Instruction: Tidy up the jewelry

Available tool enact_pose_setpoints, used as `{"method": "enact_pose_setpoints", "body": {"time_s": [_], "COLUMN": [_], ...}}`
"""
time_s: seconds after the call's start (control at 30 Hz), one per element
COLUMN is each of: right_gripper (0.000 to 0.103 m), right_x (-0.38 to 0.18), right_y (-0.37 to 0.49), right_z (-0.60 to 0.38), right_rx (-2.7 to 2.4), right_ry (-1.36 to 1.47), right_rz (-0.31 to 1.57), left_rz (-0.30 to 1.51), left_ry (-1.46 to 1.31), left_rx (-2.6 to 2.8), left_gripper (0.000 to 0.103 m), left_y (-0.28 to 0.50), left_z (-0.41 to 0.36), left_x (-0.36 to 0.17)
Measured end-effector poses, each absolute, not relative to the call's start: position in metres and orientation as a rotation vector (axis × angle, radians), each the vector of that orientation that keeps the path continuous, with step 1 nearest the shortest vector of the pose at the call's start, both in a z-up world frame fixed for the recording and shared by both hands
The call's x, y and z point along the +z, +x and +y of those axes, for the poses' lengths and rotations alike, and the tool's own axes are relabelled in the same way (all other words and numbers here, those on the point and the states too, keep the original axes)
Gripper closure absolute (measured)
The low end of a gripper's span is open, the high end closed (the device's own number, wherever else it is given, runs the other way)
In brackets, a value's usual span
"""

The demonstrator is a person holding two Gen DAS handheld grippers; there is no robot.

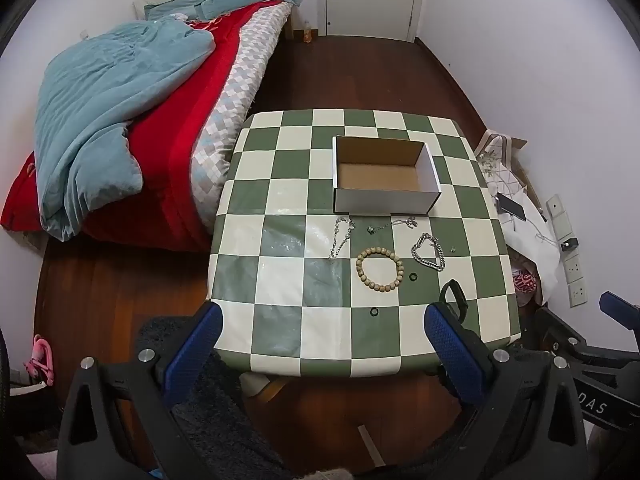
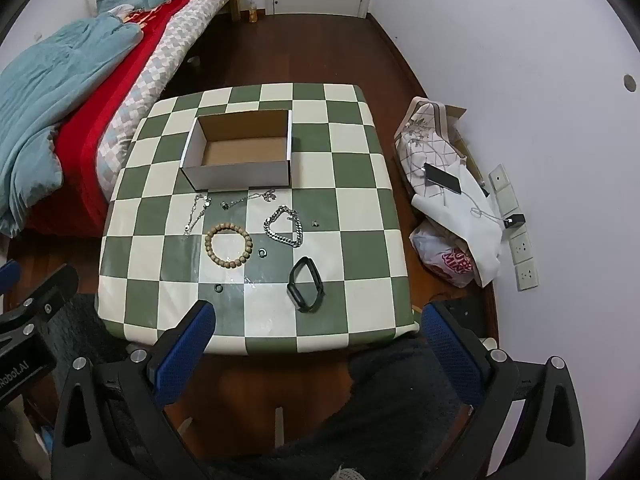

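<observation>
An empty white cardboard box (image 1: 385,176) (image 2: 240,152) stands on the checkered table (image 1: 280,288) (image 2: 352,248). In front of it lie a wooden bead bracelet (image 1: 379,270) (image 2: 229,245), a thick silver chain bracelet (image 1: 429,252) (image 2: 285,226), a thin silver chain (image 1: 341,236) (image 2: 196,212), a pendant necklace (image 1: 394,224) (image 2: 248,199), a black wristband (image 2: 306,284) (image 1: 454,298), two dark rings (image 1: 412,278) (image 2: 218,288) and a small stud (image 2: 315,223). My left gripper (image 1: 324,328) and right gripper (image 2: 318,328) are open and empty at the table's near edge.
A bed (image 1: 140,120) with red and teal bedding lies left of the table. Bags, a phone (image 2: 442,178) and wall sockets (image 2: 520,240) sit on the floor at the right wall. A dark fluffy rug (image 2: 400,400) lies below the table's front edge.
</observation>
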State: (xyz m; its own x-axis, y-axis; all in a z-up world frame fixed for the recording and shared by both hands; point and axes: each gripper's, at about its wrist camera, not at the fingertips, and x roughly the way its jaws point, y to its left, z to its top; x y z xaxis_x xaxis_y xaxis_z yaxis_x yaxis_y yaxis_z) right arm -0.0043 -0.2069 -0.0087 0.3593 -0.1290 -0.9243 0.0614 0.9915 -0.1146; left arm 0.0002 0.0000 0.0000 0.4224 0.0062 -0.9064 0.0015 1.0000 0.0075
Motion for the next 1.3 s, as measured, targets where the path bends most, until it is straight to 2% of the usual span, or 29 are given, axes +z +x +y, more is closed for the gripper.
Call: {"method": "enact_pose_setpoints", "body": {"time_s": [1.3], "right_gripper": [0.000], "right_x": [0.009], "right_y": [-0.010], "right_z": [-0.207], "right_rx": [-0.112], "right_ry": [-0.055], "right_rz": [1.166], "left_rz": [1.113], "left_ry": [0.024], "left_rx": [-0.008], "left_gripper": [0.000], "left_y": [-0.012], "left_z": [-0.006], "left_x": [0.018]}}
